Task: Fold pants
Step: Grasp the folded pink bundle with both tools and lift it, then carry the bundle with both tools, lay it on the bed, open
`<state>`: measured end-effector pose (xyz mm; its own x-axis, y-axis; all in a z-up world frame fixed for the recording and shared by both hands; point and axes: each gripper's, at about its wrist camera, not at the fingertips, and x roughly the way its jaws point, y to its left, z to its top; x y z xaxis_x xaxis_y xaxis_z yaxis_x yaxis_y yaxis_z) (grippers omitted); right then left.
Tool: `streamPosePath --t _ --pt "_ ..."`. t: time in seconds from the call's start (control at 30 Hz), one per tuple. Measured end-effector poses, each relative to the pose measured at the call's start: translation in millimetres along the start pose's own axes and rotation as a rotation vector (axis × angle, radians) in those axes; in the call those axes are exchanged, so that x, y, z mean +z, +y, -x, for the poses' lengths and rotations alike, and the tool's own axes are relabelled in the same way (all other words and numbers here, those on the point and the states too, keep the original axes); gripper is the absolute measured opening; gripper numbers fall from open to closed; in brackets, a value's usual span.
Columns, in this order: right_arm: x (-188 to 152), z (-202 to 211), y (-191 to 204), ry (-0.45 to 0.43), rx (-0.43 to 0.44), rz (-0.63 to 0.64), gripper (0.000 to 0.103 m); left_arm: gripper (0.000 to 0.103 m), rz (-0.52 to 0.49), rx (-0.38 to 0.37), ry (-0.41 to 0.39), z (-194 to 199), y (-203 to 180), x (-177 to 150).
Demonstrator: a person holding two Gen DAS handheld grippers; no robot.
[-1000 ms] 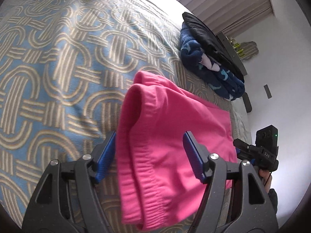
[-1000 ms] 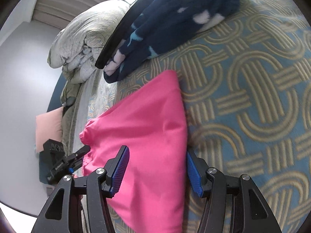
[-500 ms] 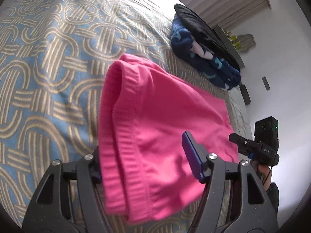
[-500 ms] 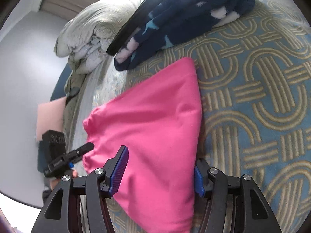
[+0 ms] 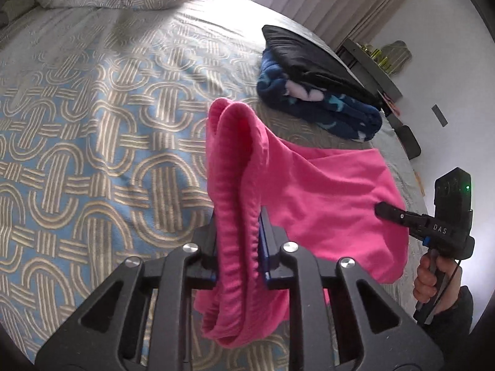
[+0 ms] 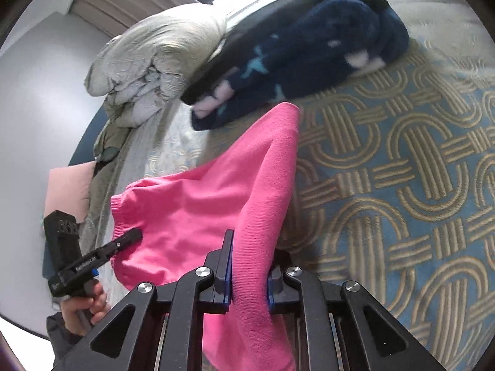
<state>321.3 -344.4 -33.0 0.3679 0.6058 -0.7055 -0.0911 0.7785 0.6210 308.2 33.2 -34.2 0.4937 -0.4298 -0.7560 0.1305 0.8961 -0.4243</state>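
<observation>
1. Two tools hold one garment: the pink pants [image 5: 324, 191] hang stretched between them, raised partly off the patterned bed [image 5: 77, 154], with a far corner still reaching toward the bedcover near the folded clothes.
2. The left tool [image 5: 238, 247] is clenched on the ribbed waistband edge, which stands up in a narrow fold between its blue pads; loose cloth droops below the grip.
3. From that grip the pants run rightward, so the long axis lies across the person's body, from one tool to the other.
4. The right tool [image 6: 247, 278] is clenched on the opposite edge of the pants [image 6: 198, 210], a plain smooth-knit fold that passes between its pads and hangs down under them.
5. Each tool shows in the other's camera at the far end of the cloth, so neither is nearer the garment; both sit at its ends with the middle sagging slightly between.
6. Beyond the pants, just past their far tip, lies a dark blue fleece bundle [image 6: 309, 58] with a black item [image 5: 312, 61] on top, and a rumpled duvet [image 6: 154, 65] sits further back.
7. My judgement: the next fold turns on this side-to-side span, so the ends need to travel together toward open bedcover, away from the fleece.
</observation>
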Motion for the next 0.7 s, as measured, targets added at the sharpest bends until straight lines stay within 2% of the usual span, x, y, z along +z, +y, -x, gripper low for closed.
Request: streamPosePath --t 0.1,0.37,0.53,0.7 --pt "-2 10 13 -0.023 -0.023 0.03 0.014 0.02 -0.015 0.004 -0.015 8 -8 -2" --pt "0 51 43 -0.081 -0.001 0.075 0.014 0.02 -0.071 -0.005 -0.067 43 -40 6" --pt "2 82 48 -0.123 0.008 0.074 0.014 0.02 -0.104 -0.026 -0.089 58 -69 11" --pt "-2 122 36 -0.171 0.004 0.061 0.014 0.02 -0.146 -0.042 -0.094 61 -109 12"
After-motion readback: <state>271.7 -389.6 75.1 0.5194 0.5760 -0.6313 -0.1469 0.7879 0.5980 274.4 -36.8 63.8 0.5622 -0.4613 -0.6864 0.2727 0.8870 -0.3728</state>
